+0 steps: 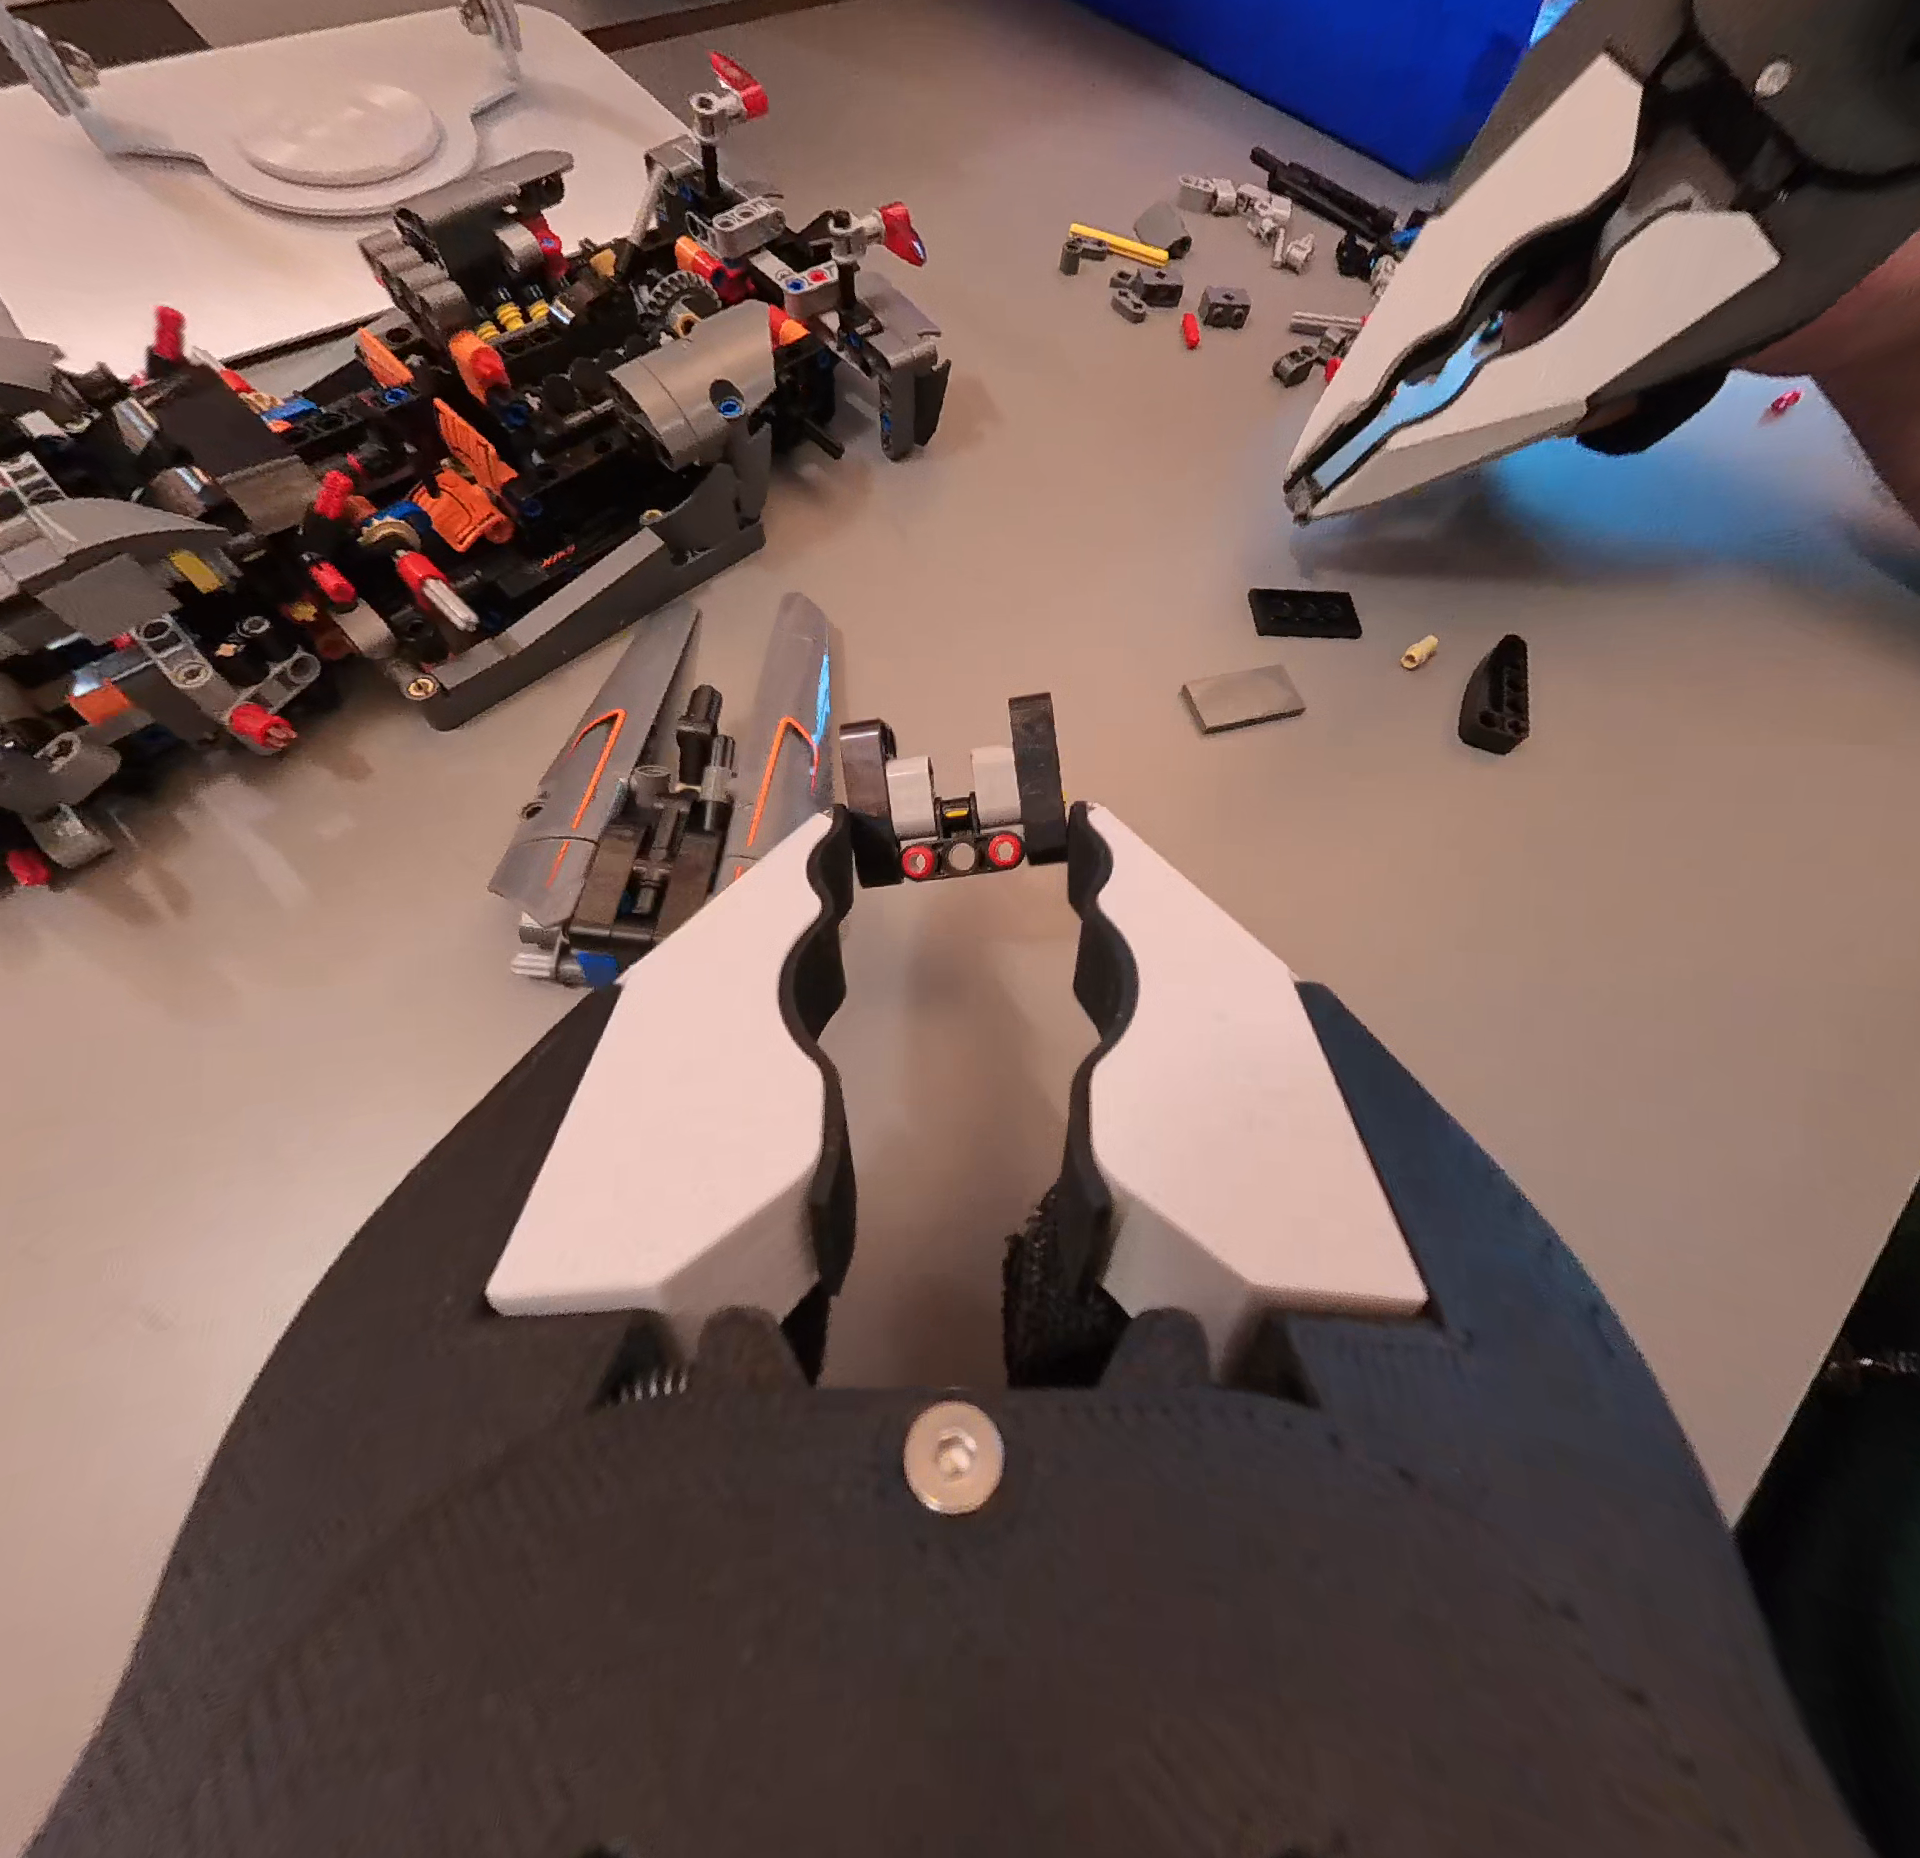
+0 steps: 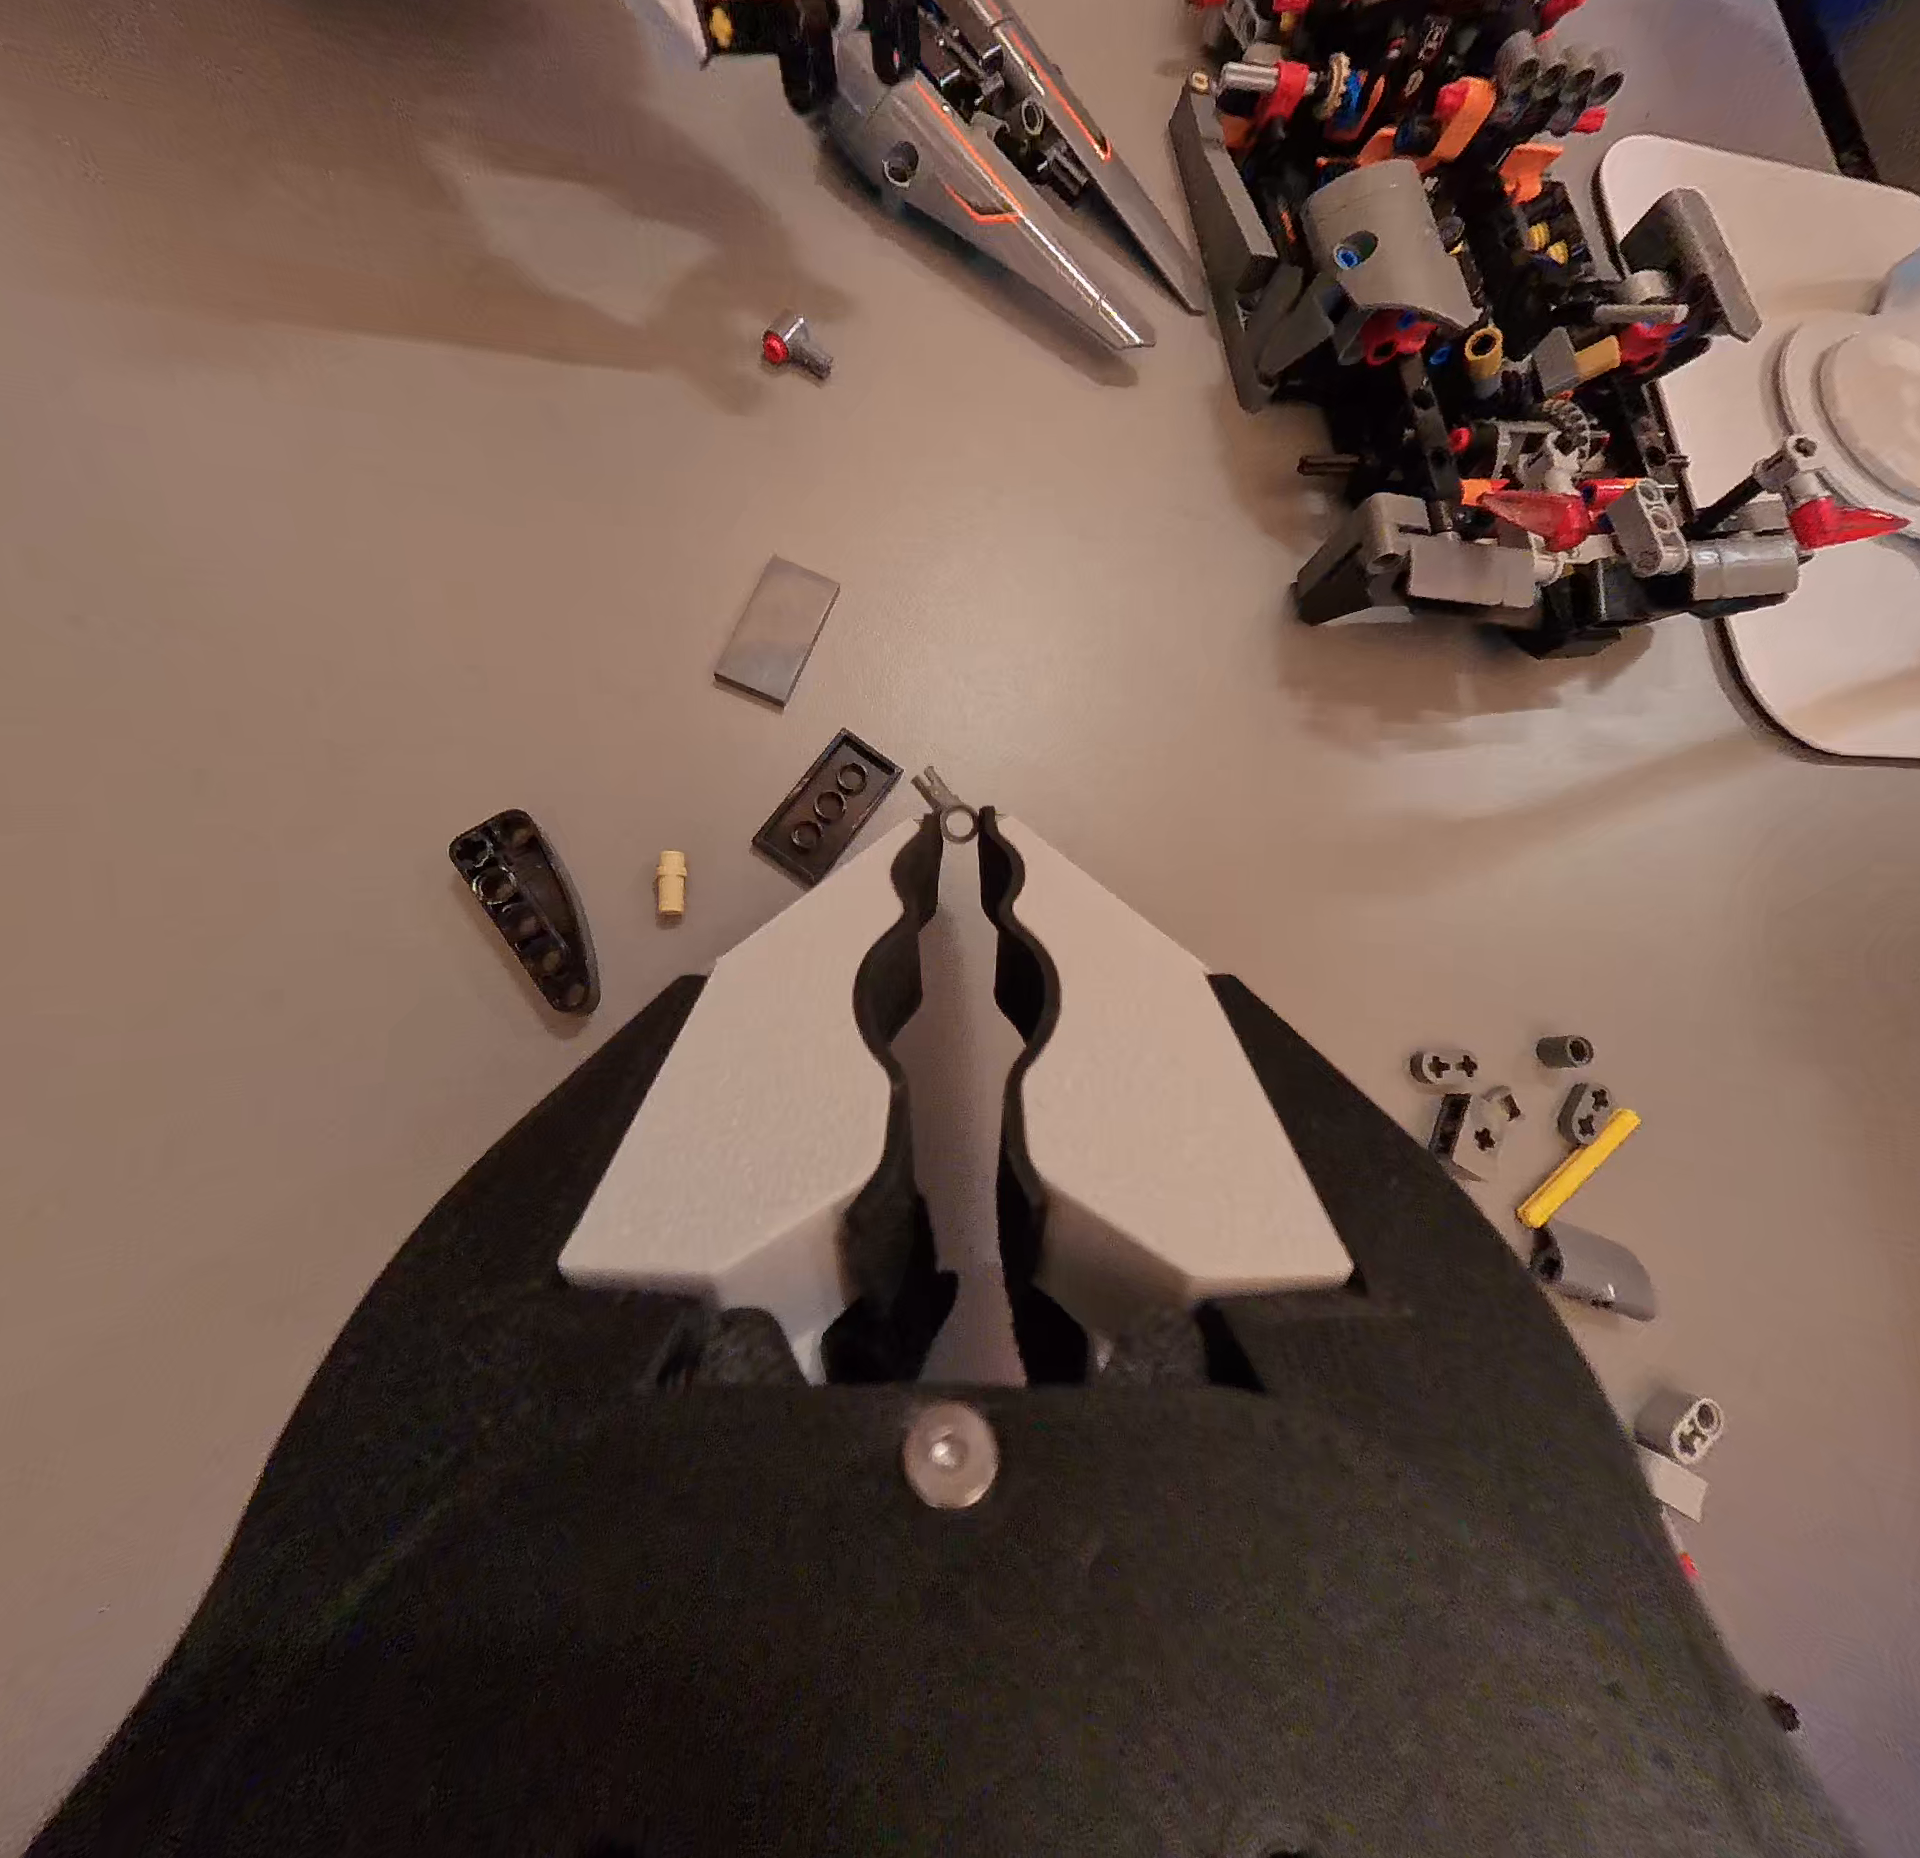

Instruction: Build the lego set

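My left gripper [image 1: 958, 837] is shut on a small black-and-white sub-assembly [image 1: 956, 806] with two red pins, held above the table; it also shows in the right wrist view [image 2: 774, 26]. My right gripper [image 2: 958, 821] is shut on a small grey connector pin [image 2: 951, 811] and shows in the left wrist view [image 1: 1304, 499] at the upper right. The large partly built model [image 1: 447, 426] sits at the left, and in the right wrist view [image 2: 1475, 281] at the upper right. A grey winged section with orange lines [image 1: 665, 790] lies just left of my left gripper.
Loose parts lie on the grey table: a black plate [image 2: 828, 806], a grey tile [image 2: 777, 632], a black curved beam [image 2: 525, 909], a tan pin [image 2: 672, 881], a red-and-grey pin [image 2: 795, 348], and a pile with a yellow axle [image 2: 1577, 1167]. A blue box [image 1: 1299, 32] stands behind. The left gripper's tips are roughly 15 cm from the right gripper's. About 15 cm separates my left fingertips from the large partly built model [image 1: 447, 426].
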`<control>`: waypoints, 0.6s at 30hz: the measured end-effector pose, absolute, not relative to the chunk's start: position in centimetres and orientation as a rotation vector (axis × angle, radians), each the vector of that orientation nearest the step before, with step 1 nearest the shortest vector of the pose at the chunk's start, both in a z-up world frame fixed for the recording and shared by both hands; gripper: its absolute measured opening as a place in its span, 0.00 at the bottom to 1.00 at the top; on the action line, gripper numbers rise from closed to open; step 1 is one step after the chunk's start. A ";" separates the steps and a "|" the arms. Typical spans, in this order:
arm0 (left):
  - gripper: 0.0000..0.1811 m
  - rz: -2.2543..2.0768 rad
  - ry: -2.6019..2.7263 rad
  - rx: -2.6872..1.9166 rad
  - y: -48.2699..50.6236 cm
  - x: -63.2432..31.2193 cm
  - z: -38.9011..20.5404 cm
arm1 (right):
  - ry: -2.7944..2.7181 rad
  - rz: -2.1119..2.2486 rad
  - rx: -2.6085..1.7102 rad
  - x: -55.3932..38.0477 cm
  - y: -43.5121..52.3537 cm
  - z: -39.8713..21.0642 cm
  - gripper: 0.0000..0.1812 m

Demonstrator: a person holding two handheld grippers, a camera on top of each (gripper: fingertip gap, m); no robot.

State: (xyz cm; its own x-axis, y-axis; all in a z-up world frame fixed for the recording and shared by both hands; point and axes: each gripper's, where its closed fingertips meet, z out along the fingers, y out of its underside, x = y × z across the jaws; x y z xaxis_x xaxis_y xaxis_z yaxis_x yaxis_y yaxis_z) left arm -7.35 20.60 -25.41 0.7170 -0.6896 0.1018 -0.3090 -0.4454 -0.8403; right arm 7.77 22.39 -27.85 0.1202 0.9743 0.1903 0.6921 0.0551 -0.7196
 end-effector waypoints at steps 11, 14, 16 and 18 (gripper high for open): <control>0.22 -0.623 0.672 -2.036 21.2 -7.9 -24.6 | -1.684 0.447 -1.727 8.0 22.3 -28.9 0.03; 0.22 -0.626 0.668 -2.032 21.3 -7.9 -24.6 | -1.697 0.438 -1.734 8.1 22.3 -29.2 0.03; 0.22 -0.628 0.665 -2.030 21.3 -7.9 -24.6 | -1.710 0.432 -1.739 8.2 22.1 -29.3 0.03; 0.22 -0.626 0.668 -2.027 21.3 -7.9 -24.6 | -1.719 0.430 -1.740 8.2 22.0 -29.5 0.03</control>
State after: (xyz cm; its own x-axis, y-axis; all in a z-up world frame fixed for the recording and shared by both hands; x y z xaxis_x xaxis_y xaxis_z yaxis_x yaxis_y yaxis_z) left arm -7.93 21.33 -24.58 0.7278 -0.6634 0.1741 -0.2166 -0.4632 -0.8594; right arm 8.15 22.03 -29.46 0.0879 0.9746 0.2058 0.7628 0.0670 -0.6432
